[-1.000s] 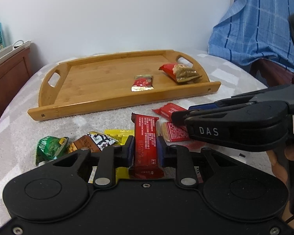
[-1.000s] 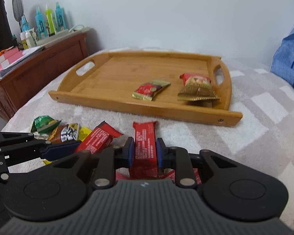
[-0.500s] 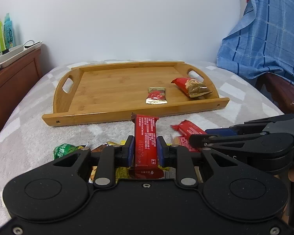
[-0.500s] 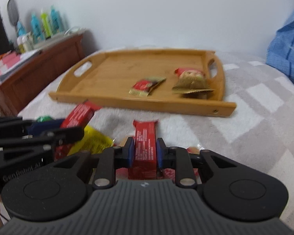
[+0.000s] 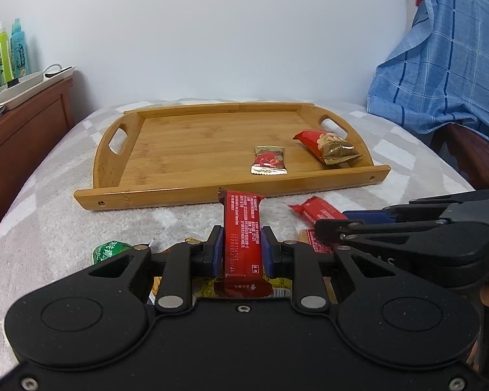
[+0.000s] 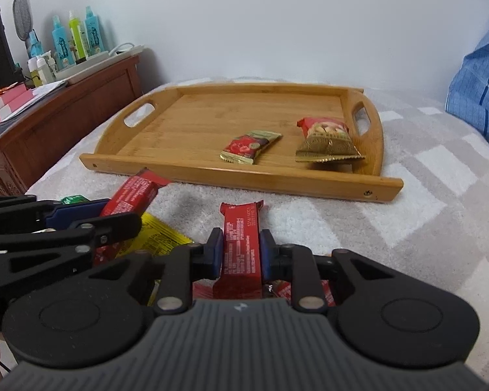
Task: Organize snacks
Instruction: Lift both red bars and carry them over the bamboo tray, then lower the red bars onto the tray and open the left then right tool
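Note:
My left gripper (image 5: 241,247) is shut on a red snack bar (image 5: 243,224) that sticks out forward between the blue pads. My right gripper (image 6: 239,251) has its jaws closing on a second red snack bar (image 6: 241,228), and the pads press its sides. Each gripper shows in the other's view: the right gripper (image 5: 329,228) at the right, the left gripper (image 6: 124,221) at the left with its bar (image 6: 130,194). Ahead lies a wooden tray (image 5: 212,192) holding a small red-gold packet (image 5: 269,159) and a nut packet (image 5: 326,146).
Loose snacks lie on the grey checked bedcover under the grippers, among them a green packet (image 5: 109,251) and a yellow packet (image 6: 156,238). A wooden dresser (image 6: 65,117) with bottles stands at the left. Blue checked cloth (image 5: 440,65) hangs at the right.
Both red bars have come up slightly off the snack pile. Less of the pile shows under the left gripper. The left gripper's bar now points toward the tray's front rim.

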A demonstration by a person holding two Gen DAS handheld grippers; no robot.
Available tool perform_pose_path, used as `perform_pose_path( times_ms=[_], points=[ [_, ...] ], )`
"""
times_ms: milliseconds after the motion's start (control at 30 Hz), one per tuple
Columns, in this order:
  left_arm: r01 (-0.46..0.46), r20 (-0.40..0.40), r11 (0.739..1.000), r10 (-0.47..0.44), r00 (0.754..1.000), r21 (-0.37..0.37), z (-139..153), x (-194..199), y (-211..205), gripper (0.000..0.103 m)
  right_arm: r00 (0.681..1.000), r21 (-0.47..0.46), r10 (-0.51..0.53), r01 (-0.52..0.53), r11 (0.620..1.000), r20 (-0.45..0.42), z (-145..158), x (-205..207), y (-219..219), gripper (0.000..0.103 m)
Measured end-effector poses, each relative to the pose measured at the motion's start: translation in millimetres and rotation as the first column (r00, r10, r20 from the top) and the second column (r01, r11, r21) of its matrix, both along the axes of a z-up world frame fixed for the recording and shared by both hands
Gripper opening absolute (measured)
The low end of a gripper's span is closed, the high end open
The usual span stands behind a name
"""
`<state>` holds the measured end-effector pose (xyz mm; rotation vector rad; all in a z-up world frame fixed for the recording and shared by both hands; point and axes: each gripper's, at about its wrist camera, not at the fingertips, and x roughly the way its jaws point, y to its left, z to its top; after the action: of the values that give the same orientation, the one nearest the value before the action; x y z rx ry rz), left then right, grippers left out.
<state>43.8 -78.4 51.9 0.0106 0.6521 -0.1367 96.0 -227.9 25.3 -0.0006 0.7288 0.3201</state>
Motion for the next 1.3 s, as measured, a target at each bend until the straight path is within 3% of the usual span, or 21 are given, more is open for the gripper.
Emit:
perform_pose_path(
  times_ms=[167, 400, 733, 1033, 1300],
  points=[
    [-0.014, 0.011, 1.0, 0.014, 1.0, -0.007, 5, 6, 8, 0.023, 0.999, 0.054, -0.027, 0.024, 0.998, 0.044, 12, -3, -2, 0.027],
    [-0.045, 0.035, 0.998, 0.046, 0.998, -0.042, 20, 34, 27, 0.023, 0.996, 0.239, -0.062, 0.044, 0.97, 0.066, 34, 21, -2, 0.027],
    [-0.094, 0.026, 0.99, 0.097, 0.995, -0.107, 24, 93, 50, 0.023, 0.995, 0.413, -0.091, 0.103, 0.905, -0.05, 22, 94, 7, 0.027],
    [-0.114, -0.02, 0.99, 0.112, 0.993, -0.082, 2, 134, 48, 0.023, 0.983, 0.417, -0.139, 0.176, 0.892, -0.117, -6, 136, 16, 0.027],
    [-0.111, -0.025, 0.993, 0.11, 0.994, -0.04, -15, 146, 41, 0.023, 0.977, 0.393, -0.143, 0.194, 0.899, -0.157, -19, 143, 16, 0.027]
  ],
)
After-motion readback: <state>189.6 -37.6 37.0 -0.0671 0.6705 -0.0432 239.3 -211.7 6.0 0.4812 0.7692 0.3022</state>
